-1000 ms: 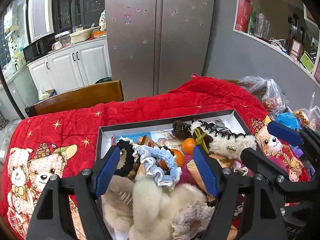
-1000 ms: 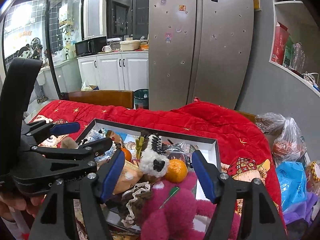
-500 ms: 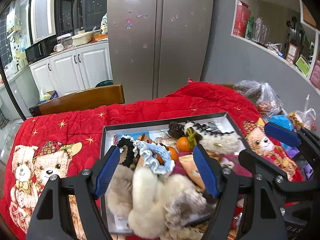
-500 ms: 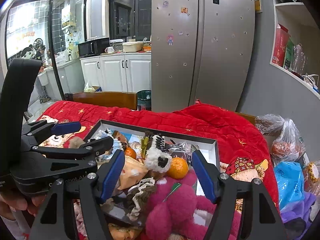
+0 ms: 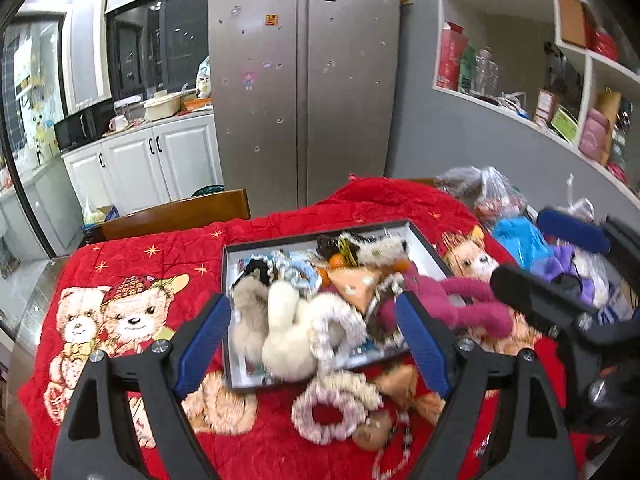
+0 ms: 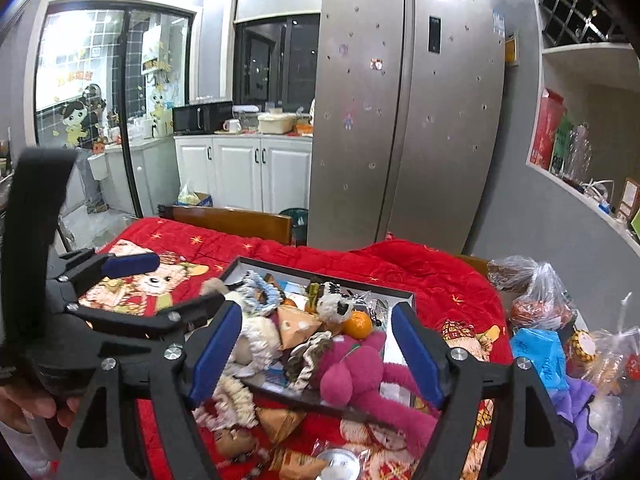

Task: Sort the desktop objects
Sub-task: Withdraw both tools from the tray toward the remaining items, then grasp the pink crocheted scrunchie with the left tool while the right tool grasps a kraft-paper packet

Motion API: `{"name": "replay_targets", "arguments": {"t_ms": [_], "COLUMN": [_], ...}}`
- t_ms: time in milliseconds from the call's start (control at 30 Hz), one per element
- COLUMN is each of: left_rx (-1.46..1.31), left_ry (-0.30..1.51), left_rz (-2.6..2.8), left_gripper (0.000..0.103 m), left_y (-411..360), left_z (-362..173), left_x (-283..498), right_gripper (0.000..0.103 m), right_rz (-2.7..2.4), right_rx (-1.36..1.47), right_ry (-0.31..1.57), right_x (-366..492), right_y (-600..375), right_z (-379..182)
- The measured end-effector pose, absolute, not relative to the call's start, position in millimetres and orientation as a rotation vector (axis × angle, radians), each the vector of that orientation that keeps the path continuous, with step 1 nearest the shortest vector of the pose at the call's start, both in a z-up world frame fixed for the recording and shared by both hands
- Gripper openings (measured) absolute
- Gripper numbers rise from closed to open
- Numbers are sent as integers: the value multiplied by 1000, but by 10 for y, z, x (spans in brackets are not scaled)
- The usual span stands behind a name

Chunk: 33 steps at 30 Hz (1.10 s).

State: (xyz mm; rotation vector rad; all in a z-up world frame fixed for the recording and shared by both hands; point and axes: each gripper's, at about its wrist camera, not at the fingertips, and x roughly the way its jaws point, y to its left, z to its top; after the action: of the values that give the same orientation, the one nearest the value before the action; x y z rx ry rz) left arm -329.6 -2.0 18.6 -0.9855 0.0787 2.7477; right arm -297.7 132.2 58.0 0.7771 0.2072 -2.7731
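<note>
A shallow dark box (image 5: 230, 304) (image 6: 404, 294) sits on a red bear-print blanket, heaped with soft things: cream plush (image 5: 286, 332), a pink plush toy (image 5: 460, 308) (image 6: 352, 376), fuzzy scrunchies (image 5: 332, 404), oranges (image 6: 357, 325), an orange wedge packet (image 5: 354, 282). Several items spill over the box's near edge onto the blanket. My left gripper (image 5: 316, 344) is open and empty, above the box's near side. My right gripper (image 6: 316, 350) is open and empty over the pink toy. Each gripper shows at the edge of the other's view.
Plastic bags and a blue packet (image 6: 538, 350) lie at the table's right end. A wooden chair back (image 5: 176, 214) stands behind the table. A fridge (image 5: 304, 80) and white cabinets are beyond. A round metal lid (image 6: 336, 462) lies at the near edge.
Both grippers have pulled back and risen, so the box looks farther and more of the blanket shows. Both stayed open and empty.
</note>
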Motion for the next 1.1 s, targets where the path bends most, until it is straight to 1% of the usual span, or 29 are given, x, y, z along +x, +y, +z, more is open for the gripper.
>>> {"name": "replay_targets", "arguments": {"t_ms": [100,200,400,567,867,1000,1100], "left_rx": [-990,-1014,-1124,-1177,-1220,-1247,-1235], "left_ry": [66,45,53,76,73,91,68], "left_rz": [2757,2756,2686,2668,2662,2663,2666], "left_gripper": [86,87,87,87,87,87,87], "left_y": [-15,-13,95,122,27,-6,-50], "left_z": [146,-13,-512,-809,-1086,-1201,-1234], "left_x": [-3089,-2932,-2857,-2862,-2952,-3005,-3022], "right_gripper": [80,80,80,80,80,80,80], "right_rz": [-2791,-2784,-2766,-2771,-2696,-2670,-2657], "right_rx": [749,727,758,815,1009,1076,1115], "right_ry": [237,265,230,236,160,180,199], "right_x": [-2761,-2582,-2412,-2390,-2574,-2623,-2638], "right_y": [1298,1286,1362,1412,1456,1425,1410], "right_z": [618,599,427,156,-468,-690,-801]}}
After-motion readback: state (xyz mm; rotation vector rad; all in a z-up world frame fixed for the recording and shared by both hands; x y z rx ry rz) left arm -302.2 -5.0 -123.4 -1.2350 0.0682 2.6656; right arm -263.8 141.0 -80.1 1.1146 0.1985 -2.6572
